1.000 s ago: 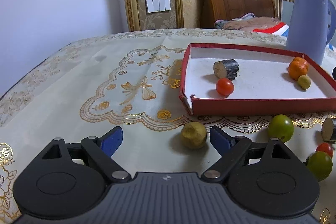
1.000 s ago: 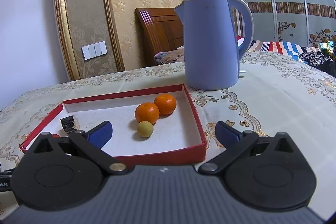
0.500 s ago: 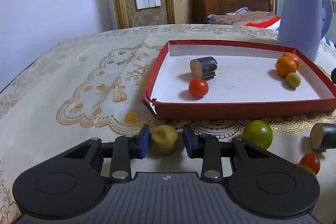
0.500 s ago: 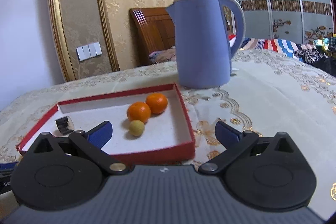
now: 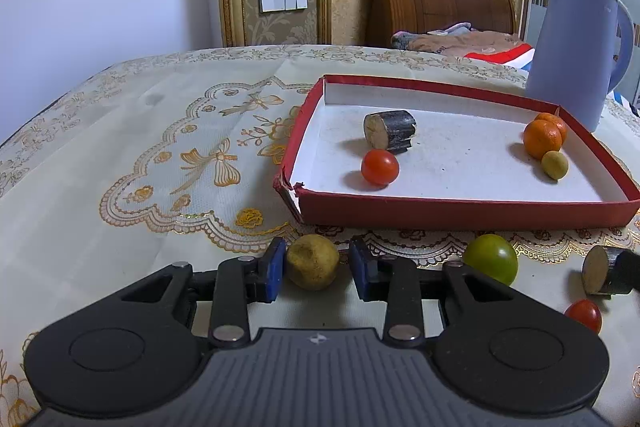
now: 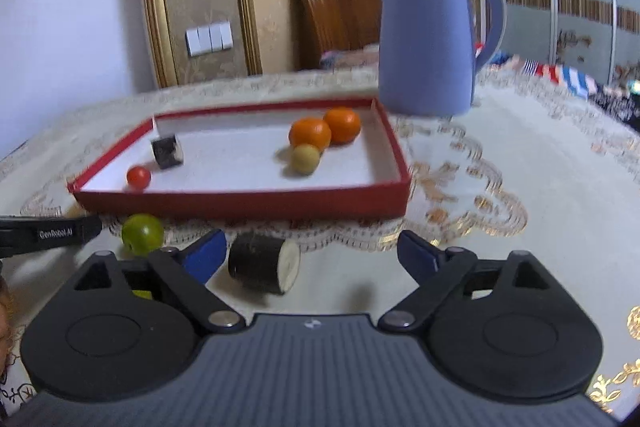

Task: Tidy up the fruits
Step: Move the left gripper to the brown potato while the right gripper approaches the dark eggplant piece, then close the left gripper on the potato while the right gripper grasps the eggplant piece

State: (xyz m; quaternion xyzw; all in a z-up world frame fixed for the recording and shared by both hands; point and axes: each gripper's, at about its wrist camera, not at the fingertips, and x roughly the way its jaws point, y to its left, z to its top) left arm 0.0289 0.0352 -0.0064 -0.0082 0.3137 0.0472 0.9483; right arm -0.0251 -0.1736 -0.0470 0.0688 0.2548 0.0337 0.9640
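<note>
The left hand-held gripper [image 5: 316, 263] sits low over the table [image 5: 132, 163], its blue pads closed in on a yellowish-brown round fruit [image 5: 313, 261] lying just near of the red tray's [image 5: 460, 213] near left corner; the left pad touches the fruit, while a thin gap seems to show at the right pad. The right hand-held gripper [image 6: 310, 255] stands wide, its jaws having just been closing a little, with a dark-skinned cut chunk [image 6: 264, 267] lying on the cloth between them, close to the left pad and untouched by the right.

Inside the tray, a red tomato [image 5: 379, 167] and another dark chunk [image 5: 390, 129] lie toward the left side, two oranges [image 5: 543, 139] and a small yellowish fruit [image 5: 554, 165] toward the far right corner; the middle of its white floor lies bare. A green tomato [image 5: 490, 259] rests on the table between the two grippers, a small red tomato [image 5: 583, 315] nearer. A blue kettle [image 6: 430, 39] stands just beyond the tray's far right corner. Left of the tray the tablecloth runs bare to the table's edge.
</note>
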